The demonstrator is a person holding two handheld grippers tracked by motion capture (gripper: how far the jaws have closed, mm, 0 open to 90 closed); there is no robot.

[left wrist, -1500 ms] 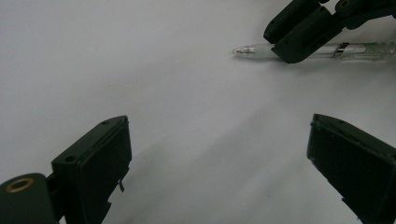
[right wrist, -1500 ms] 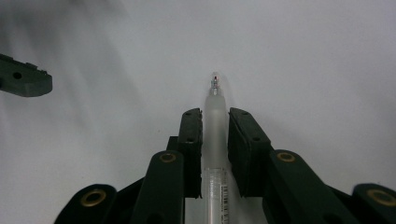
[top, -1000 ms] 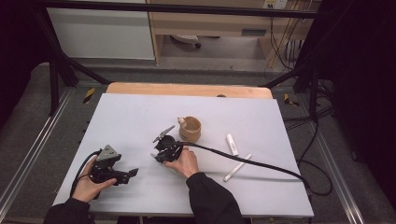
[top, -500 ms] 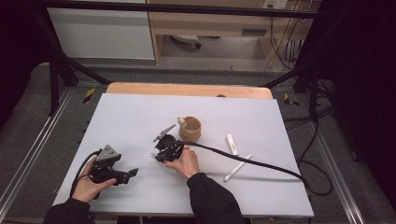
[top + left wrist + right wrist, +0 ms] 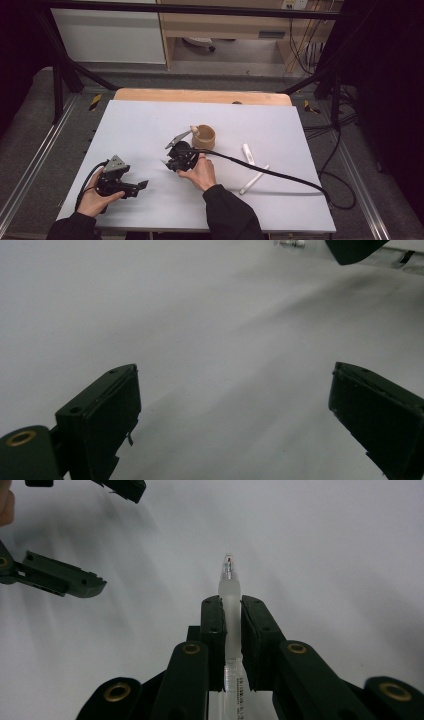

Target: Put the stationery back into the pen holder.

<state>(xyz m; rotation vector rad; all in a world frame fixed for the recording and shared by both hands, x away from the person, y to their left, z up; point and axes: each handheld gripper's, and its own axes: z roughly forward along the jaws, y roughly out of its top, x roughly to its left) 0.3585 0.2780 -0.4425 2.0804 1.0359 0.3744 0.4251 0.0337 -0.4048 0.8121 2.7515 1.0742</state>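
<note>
Pen work sits at the middle of the high view, so start from the biggest thing and go down. Your tabletop [image 5: 150, 125] is a pale grey sheet with a wooden strip along its far edge. Right of centre stands a small wooden cup [image 5: 204, 136], and to its lower right lie two white pens [image 5: 248, 154] [image 5: 254, 179], apart from the cup and near each other.

Your right tongs [image 5: 231, 605] are just left of the cup in the high view, pressed together on a frosted pen [image 5: 229, 587]. In the right gripper view the pads pinch its barrel, and the clear tip sticks out past them over bare tabletop. Your left tongs [image 5: 232, 405] rest at the lower left of the high view, spread wide with nothing between the pads.

What could go wrong, as I judge it: the barrel is smooth and round and the pads hold only a short stretch of it, so a quick swing toward the cup could let it pivot or slide out. The cup looks light and stands close, so a clipped rim might tip it. The right cable [image 5: 270, 172] trails beside the two loose pens and could drag or roll them as you move.
</note>
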